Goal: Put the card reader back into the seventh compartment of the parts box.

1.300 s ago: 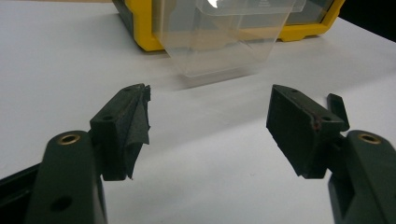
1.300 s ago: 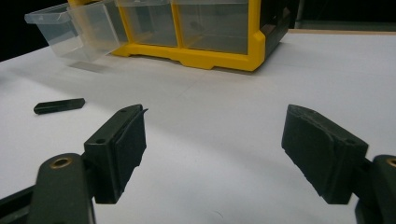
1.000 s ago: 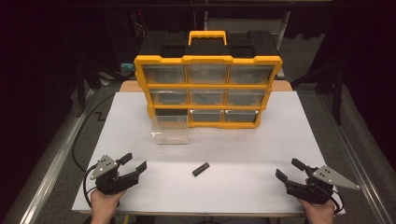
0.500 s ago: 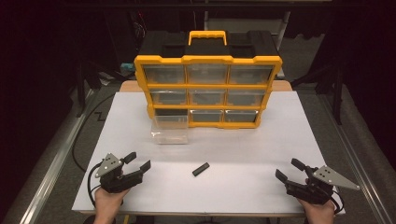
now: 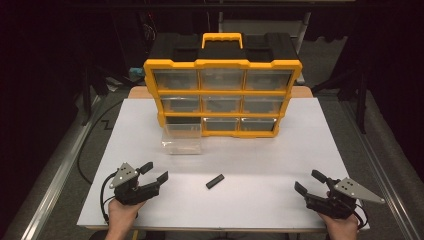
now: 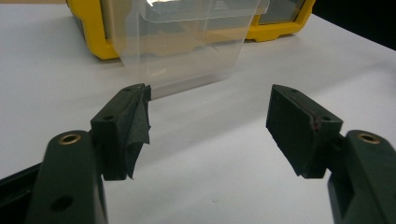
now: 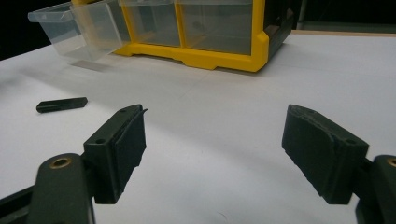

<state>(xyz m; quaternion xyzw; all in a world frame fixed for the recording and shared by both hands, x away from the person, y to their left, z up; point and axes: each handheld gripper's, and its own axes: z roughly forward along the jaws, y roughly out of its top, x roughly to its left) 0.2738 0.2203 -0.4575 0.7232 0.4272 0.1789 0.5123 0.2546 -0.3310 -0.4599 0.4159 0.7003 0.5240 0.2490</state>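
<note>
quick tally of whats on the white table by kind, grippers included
yellow drawer organizer: 1
clear drawer pulled out: 1
small black bar: 1
grippers, jaws apart: 2, left gripper and right gripper
total: 5

yellow drawer cabinet [image 5: 222, 97] on white table [image 5: 280, 160], clear drawer [image 5: 182, 139] pulled out, small black bar [image 5: 215, 181] nearby
</note>
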